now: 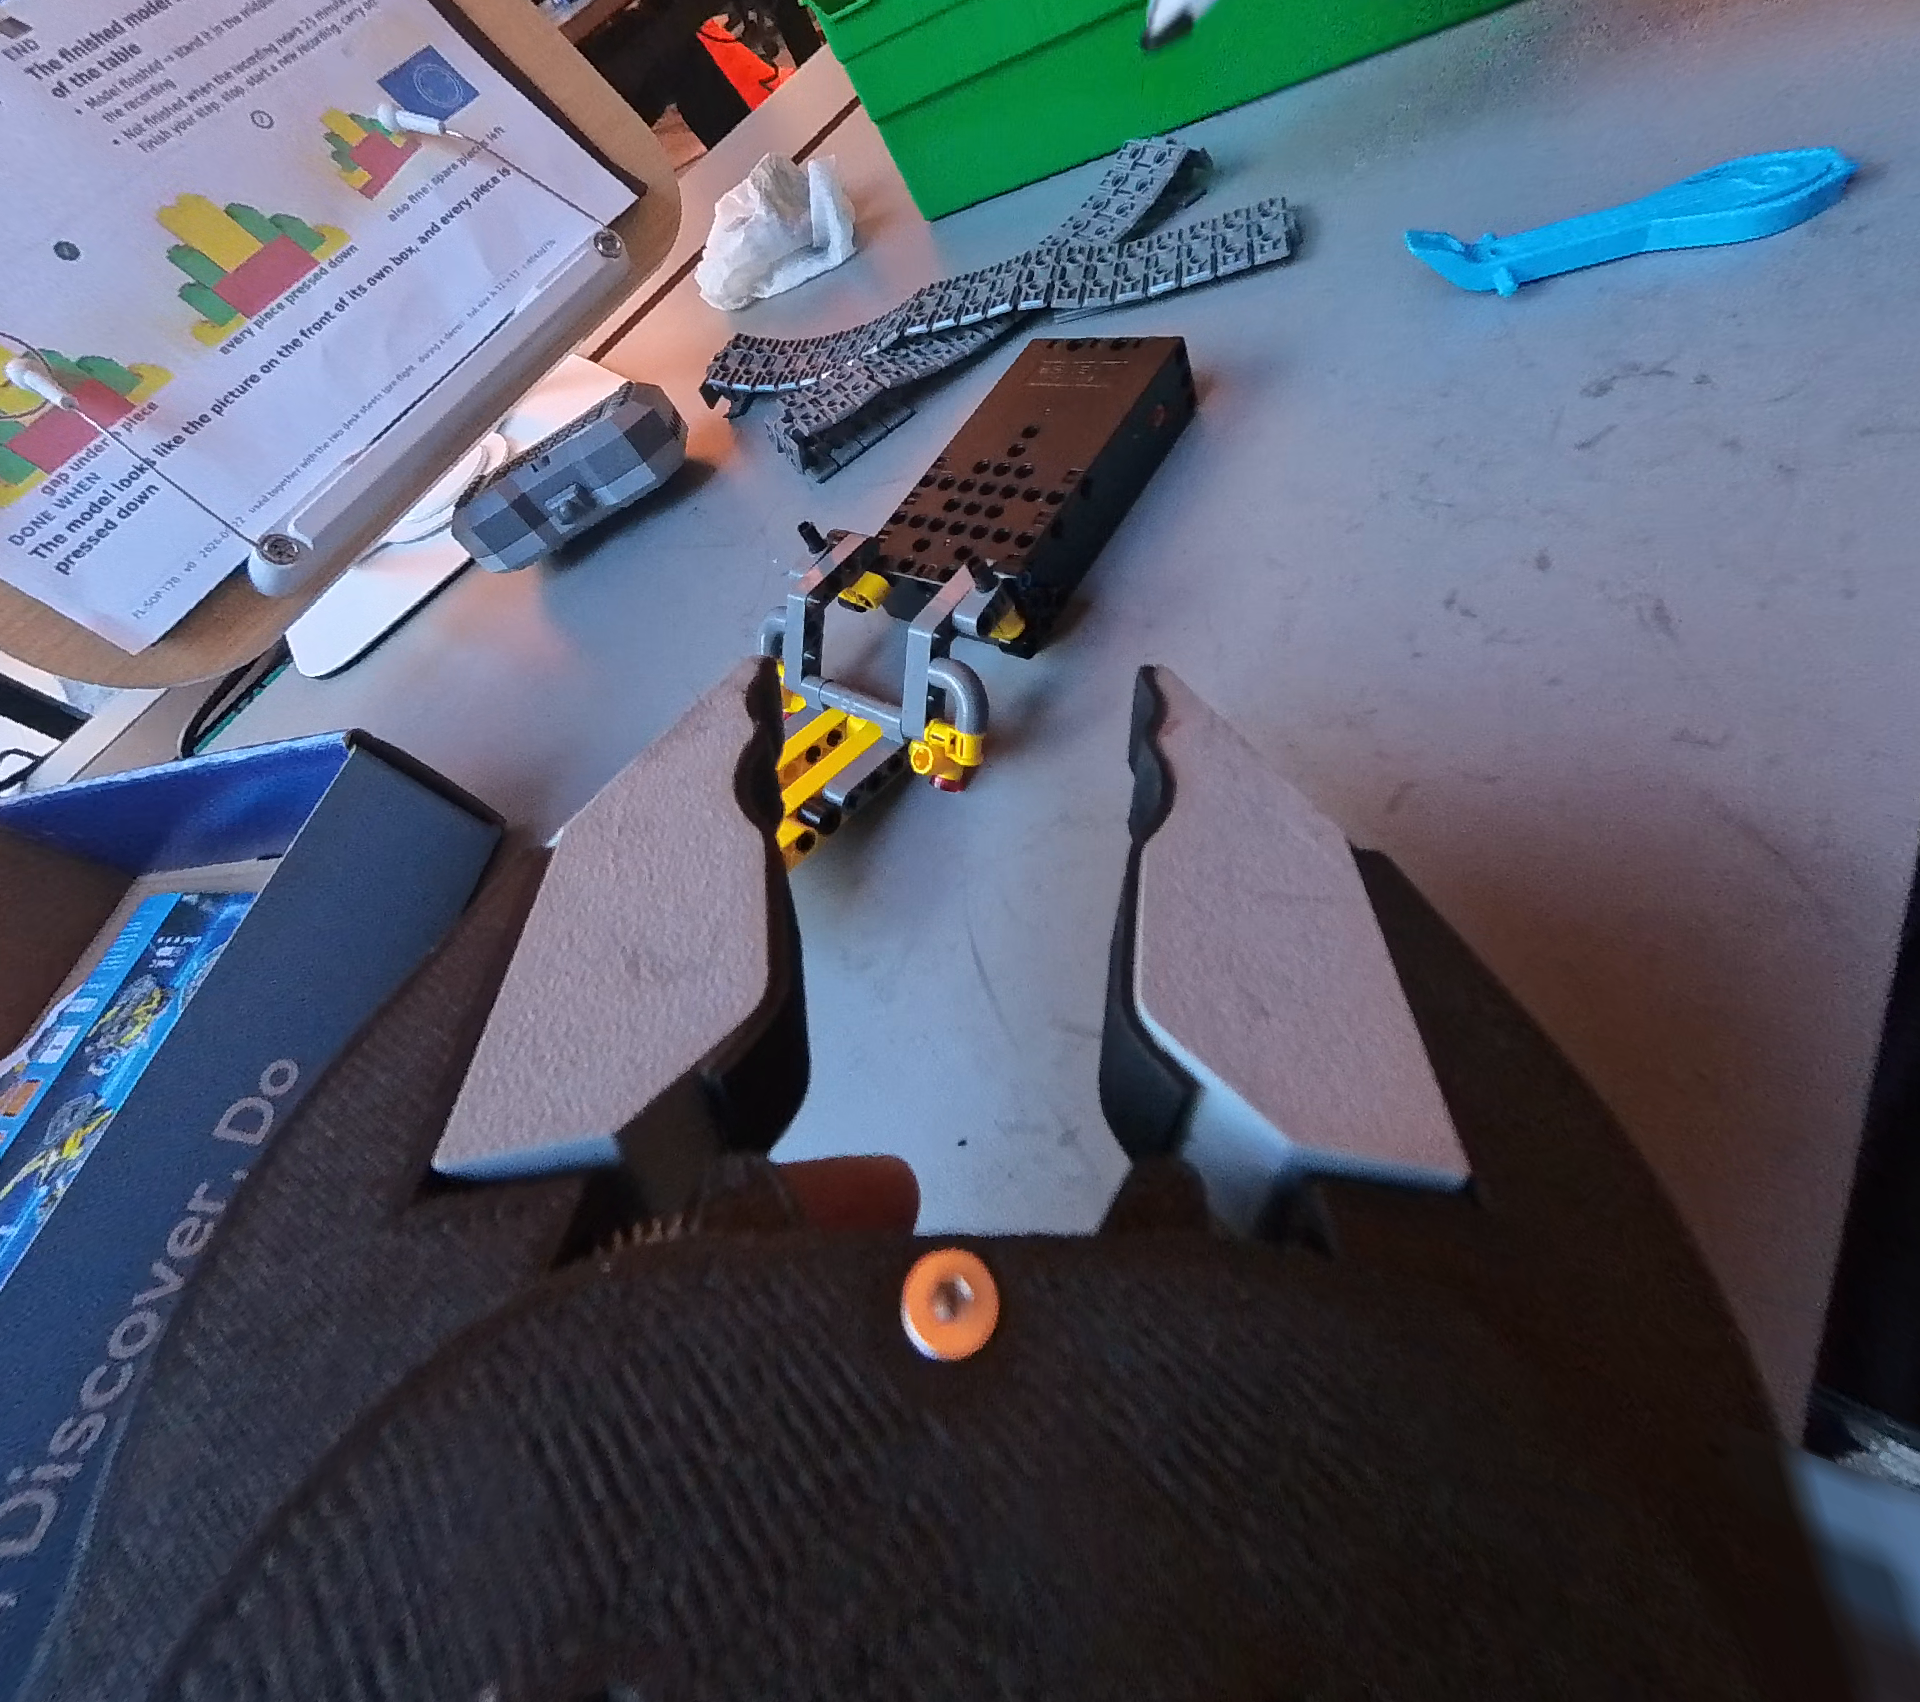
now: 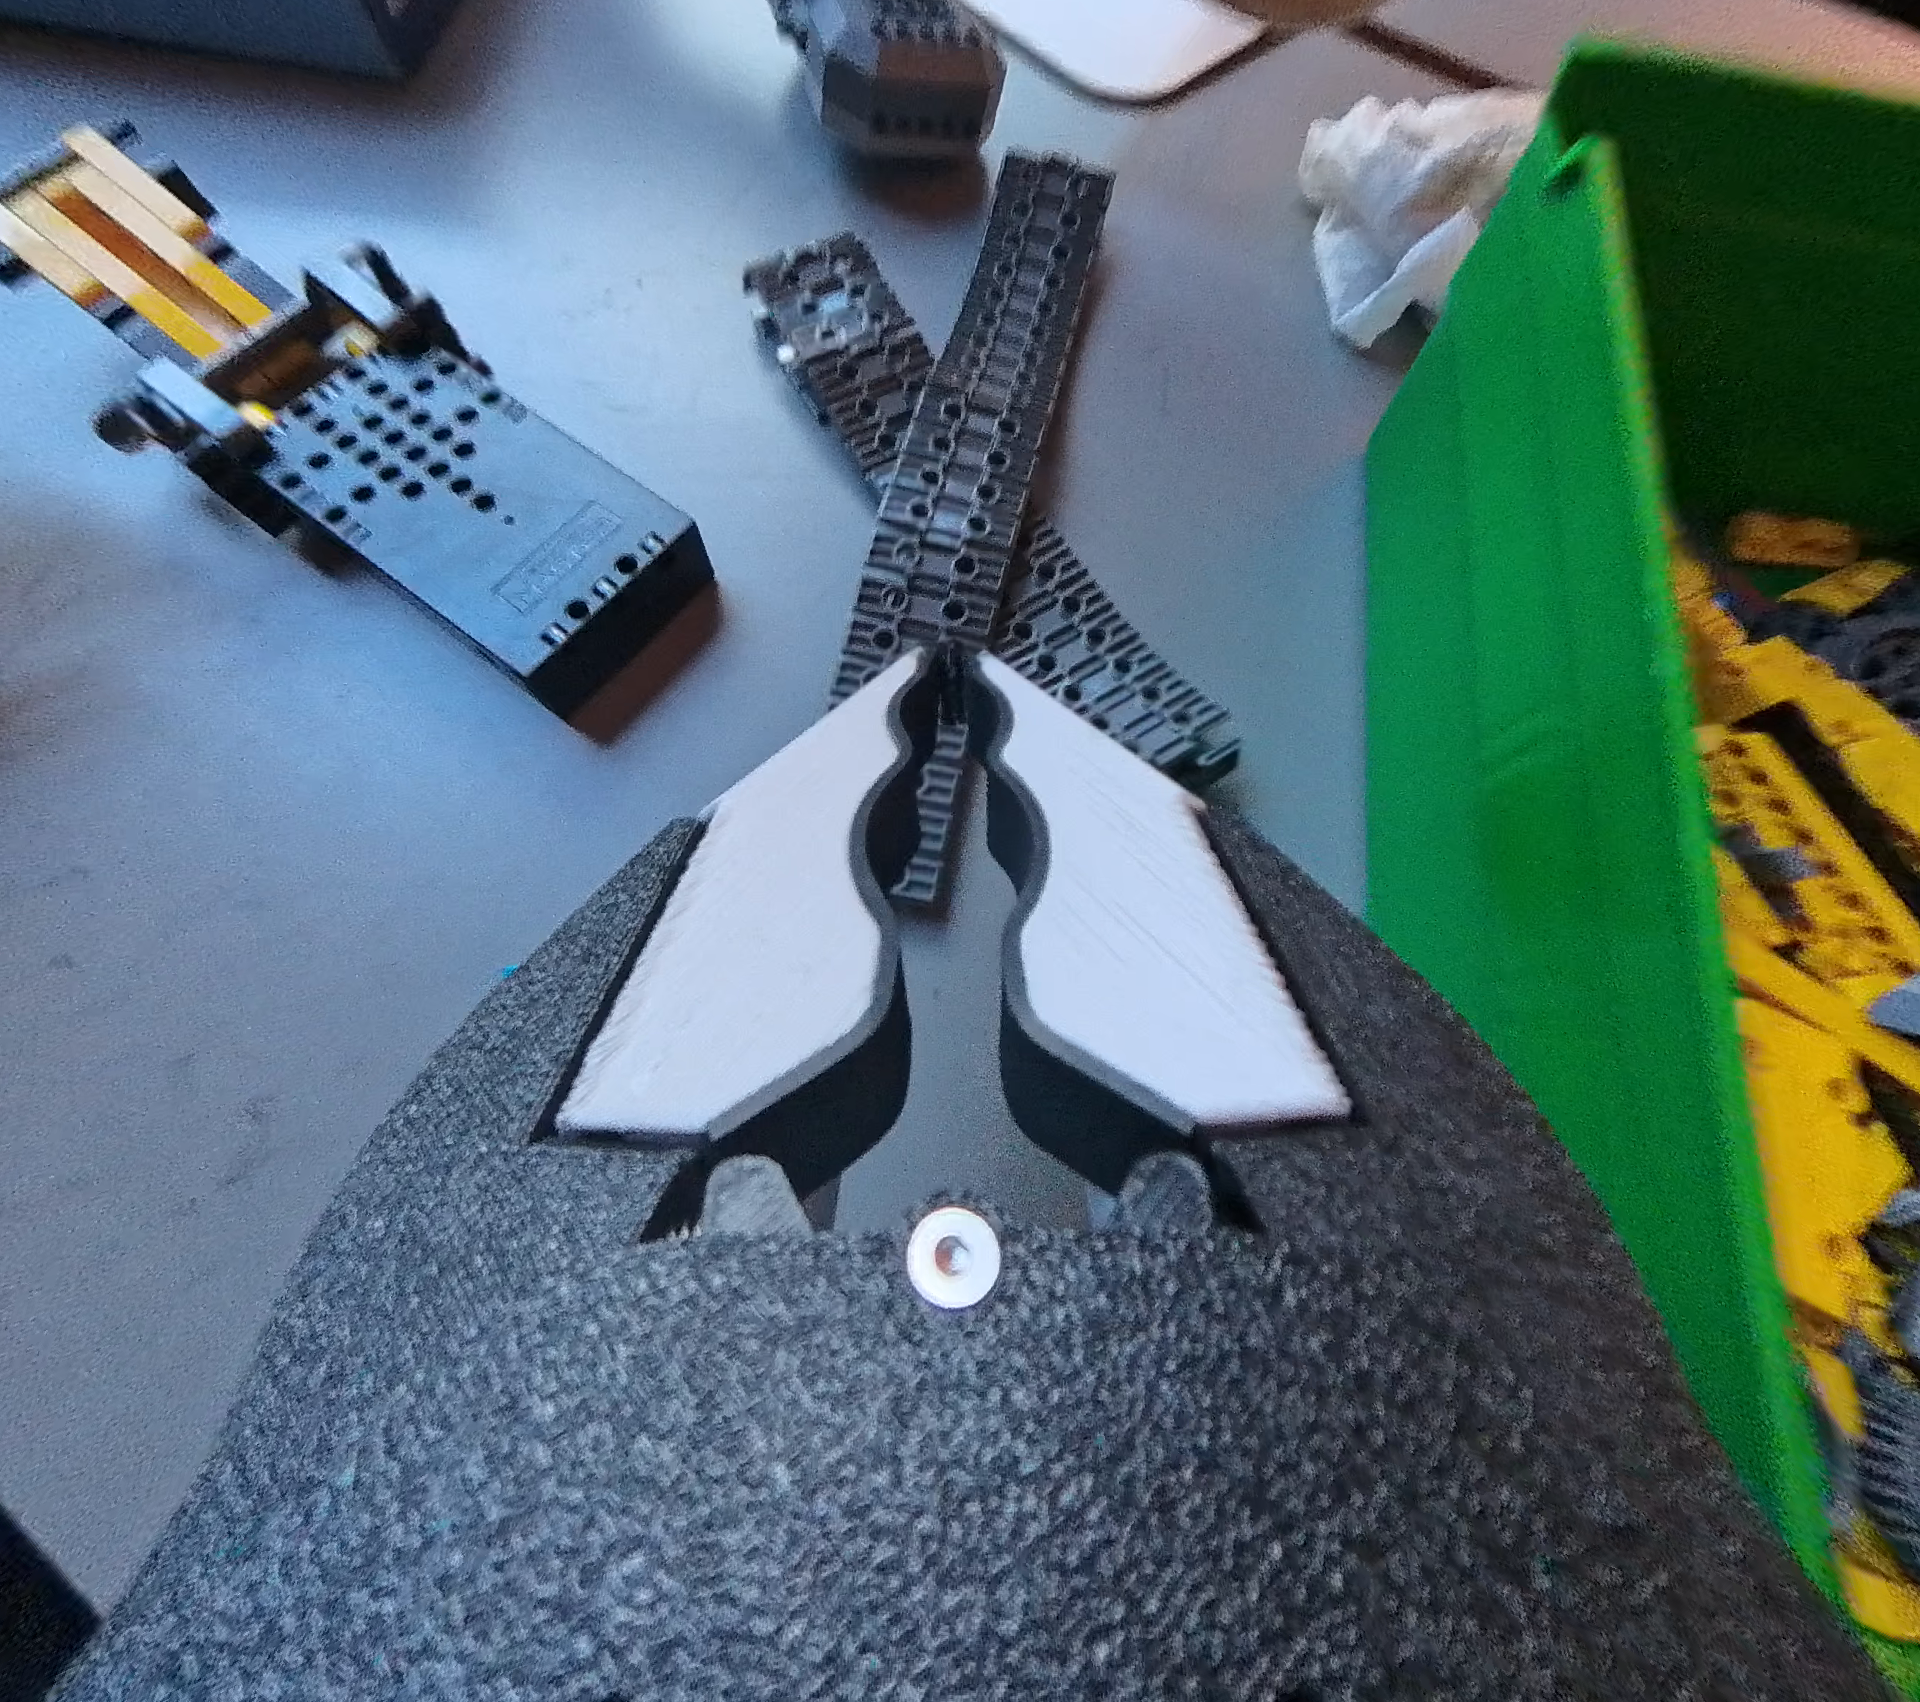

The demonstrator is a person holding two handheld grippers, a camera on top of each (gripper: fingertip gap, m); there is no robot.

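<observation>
My left gripper [image 1: 956,696] is open and low over the table. Its left fingertip [image 1: 764,717] is against the yellow end of a black, grey and yellow brick model [image 1: 894,696]. The model is joined to a black perforated block [image 1: 1039,468], which also shows in the right wrist view [image 2: 447,489]. My right gripper [image 2: 951,665] is shut on a short black toothed strip [image 2: 935,821], above two crossed dark track strips [image 2: 977,426]. In the left wrist view the right gripper [image 1: 1169,26] hangs before the green bin, above the tracks [image 1: 1039,270].
The green bin [image 1: 1039,21] holds several yellow and grey pieces [image 2: 1787,925]. A grey brick body [image 1: 571,478], a crumpled white tissue [image 1: 774,229] and a blue plastic tool [image 1: 1631,218] lie on the table. An instruction board [image 1: 260,198] and a blue box [image 1: 208,977] stand at the left. Spacing between my two grippers at the tips: around 25 centimeters. Between my left fingertips and the black perforated block [image 1: 1039,468] there is roughly 10 centimeters. Seen from the right wrist view [image 2: 397,511] as well.
</observation>
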